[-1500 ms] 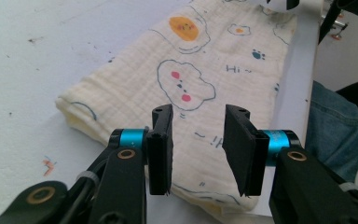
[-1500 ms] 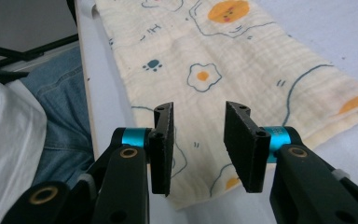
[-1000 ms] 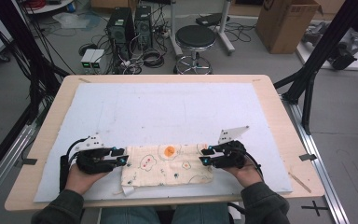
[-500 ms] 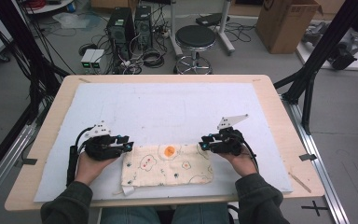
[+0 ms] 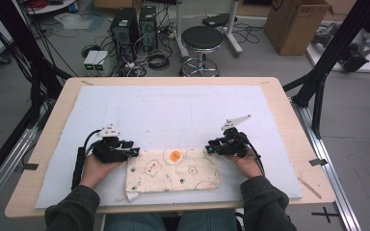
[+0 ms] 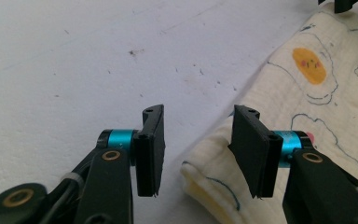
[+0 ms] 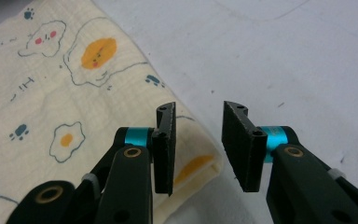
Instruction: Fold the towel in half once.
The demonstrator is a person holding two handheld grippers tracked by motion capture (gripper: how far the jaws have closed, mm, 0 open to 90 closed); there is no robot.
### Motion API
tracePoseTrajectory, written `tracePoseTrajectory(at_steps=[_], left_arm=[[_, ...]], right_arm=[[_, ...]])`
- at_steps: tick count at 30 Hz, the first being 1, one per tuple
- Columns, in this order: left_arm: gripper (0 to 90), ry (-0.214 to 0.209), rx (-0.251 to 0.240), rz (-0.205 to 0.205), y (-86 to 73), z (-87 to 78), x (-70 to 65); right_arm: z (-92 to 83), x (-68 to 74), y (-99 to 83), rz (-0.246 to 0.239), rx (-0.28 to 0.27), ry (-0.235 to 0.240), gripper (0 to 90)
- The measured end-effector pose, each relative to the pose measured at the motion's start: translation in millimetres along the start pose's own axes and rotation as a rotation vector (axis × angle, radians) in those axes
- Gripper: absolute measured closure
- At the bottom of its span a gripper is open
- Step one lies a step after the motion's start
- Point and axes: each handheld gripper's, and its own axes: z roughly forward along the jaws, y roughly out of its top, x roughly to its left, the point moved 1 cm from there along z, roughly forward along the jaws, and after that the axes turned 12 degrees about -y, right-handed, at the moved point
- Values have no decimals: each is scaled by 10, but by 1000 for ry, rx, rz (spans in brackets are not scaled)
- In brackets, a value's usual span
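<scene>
A cream cloth (image 5: 173,169) printed with fried eggs lies folded into a long strip at the near edge of the white mat (image 5: 183,110). My left gripper (image 5: 133,152) rests at the cloth's far left corner. Its jaws have just been opening. In the left gripper view my left gripper (image 6: 198,137) stands open, with the folded cloth (image 6: 317,93) edge low between the jaws and neither pad pressing on it. My right gripper (image 5: 209,148) sits at the far right corner. In the right gripper view my right gripper (image 7: 198,140) is open, and the cloth (image 7: 51,93) corner lies under its left jaw.
The mat covers most of a wooden table (image 5: 289,120). On the floor beyond the table stand a black stool (image 5: 202,41), computer towers (image 5: 135,24) with loose cables, and a cardboard box (image 5: 296,24). Black frame posts (image 5: 327,62) rise at both sides.
Both grippers slid a little away from the person, to the cloth's far corners. The left jaws stand wider apart than before. The cloth has not shifted.
</scene>
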Motion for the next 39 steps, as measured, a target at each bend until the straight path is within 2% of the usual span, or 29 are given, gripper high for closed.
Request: tracePoseTrajectory(at_steps=[1, 5, 8, 11, 13, 15, 20, 25, 29, 30, 32, 35, 39], left_arm=[[549, 4, -3, -8, -4, 10, 1], [592, -2, 39, -22, -30, 46, 29], [655, -13, 50, -15, -44, 65, 23], [756, -12, 64, 1, -50, 79, 4], [817, -14, 65, 12, -55, 80, -8], [837, -3, 68, 29, -55, 79, -19], [854, 20, 52, 34, -43, 48, -34], [858, 36, 28, 47, -28, 28, -57], [859, 62, -37, 49, 5, -27, -74], [859, 64, -51, 46, 10, -31, -76], [860, 71, -48, 45, 12, -14, -70], [860, 81, -27, 46, 5, 35, -49], [859, 85, -47, 16, 28, 104, 37]], right_arm=[[4, 3, -7, 7, 12, -1, 647], [29, -14, -40, 16, 24, 0, 646], [53, -34, -64, 20, 46, 4, 659], [66, -18, -70, 13, 51, 4, 717], [63, -13, -73, 6, 58, 9, 805], [62, -13, -78, 2, 61, 24, 832], [25, -1, -70, -9, 65, 7, 849], [-66, -2, -50, -10, 19, -25, 849], [-123, 12, -16, -23, -18, -60, 849], [-130, 12, -12, -22, -18, -62, 849], [-118, 2, -10, -19, -17, -68, 849], [-69, -21, -15, -20, 1, -79, 849], [1, -72, -15, -21, 21, -98, 848]])
